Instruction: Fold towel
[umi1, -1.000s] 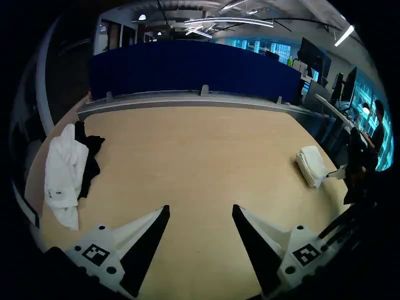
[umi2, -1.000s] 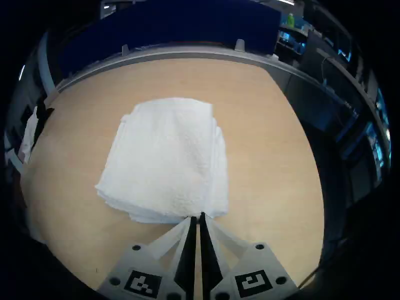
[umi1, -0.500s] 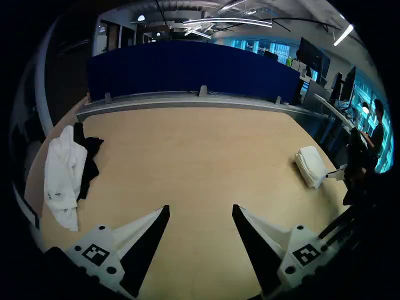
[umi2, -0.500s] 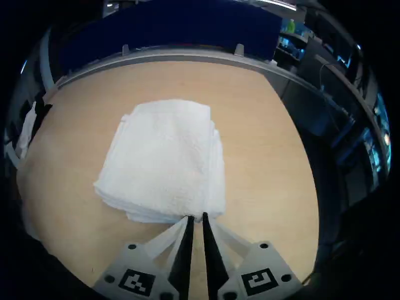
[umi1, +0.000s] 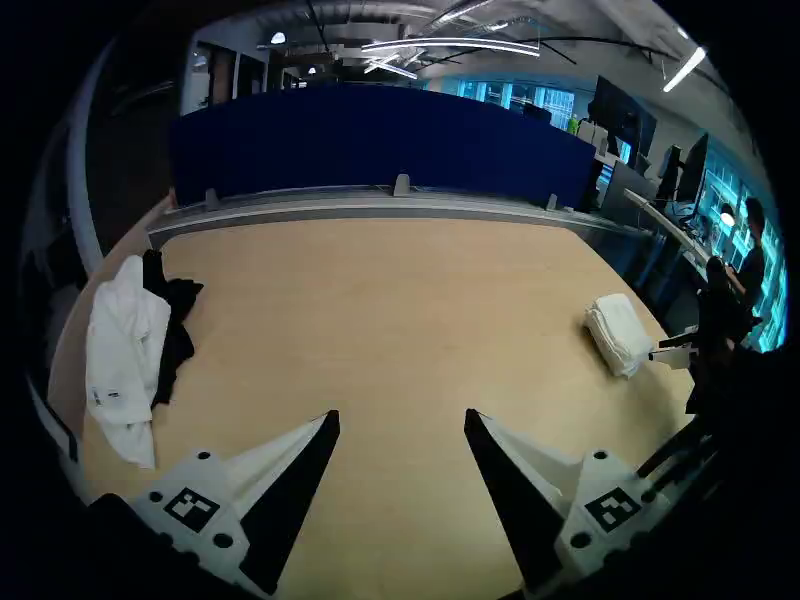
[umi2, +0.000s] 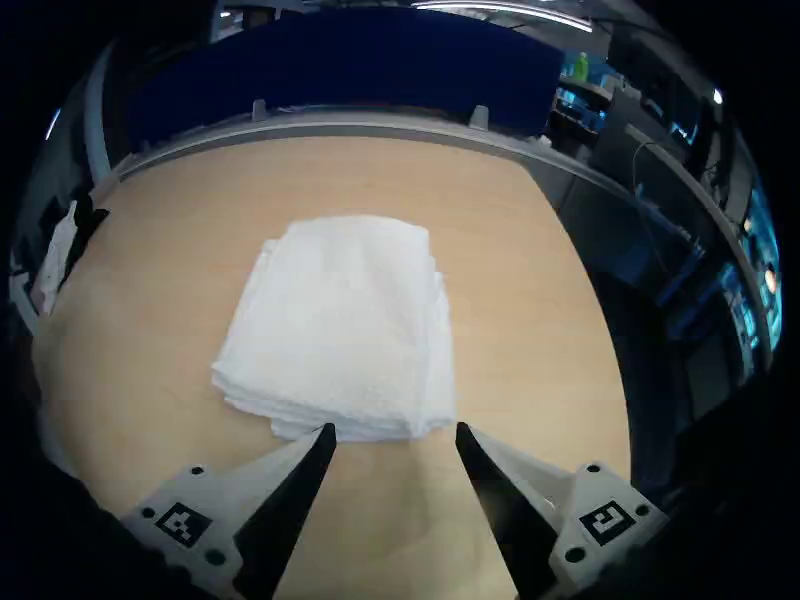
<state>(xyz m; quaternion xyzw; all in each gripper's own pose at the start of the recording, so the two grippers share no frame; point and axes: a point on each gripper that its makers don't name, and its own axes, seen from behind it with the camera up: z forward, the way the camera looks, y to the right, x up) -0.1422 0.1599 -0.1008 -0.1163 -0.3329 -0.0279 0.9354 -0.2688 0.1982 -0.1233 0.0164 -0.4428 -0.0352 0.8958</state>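
Left claw (umi1: 401, 411) apart, right claw (umi2: 395, 427) apart, one folded towel (umi2: 340, 325), one clothes pile (umi1: 125, 340).

free: tabletop (umi1: 400, 300) middle | obstacles: clothes pile (umi1: 125, 345), folded towel (umi1: 620, 335), divider (umi1: 380, 140) behind

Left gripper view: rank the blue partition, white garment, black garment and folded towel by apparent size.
1. blue partition
2. white garment
3. black garment and folded towel: these look about alike, so they are left unranked.

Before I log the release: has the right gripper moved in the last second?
Yes: the right gripper opened and backed slightly off the folded towel.
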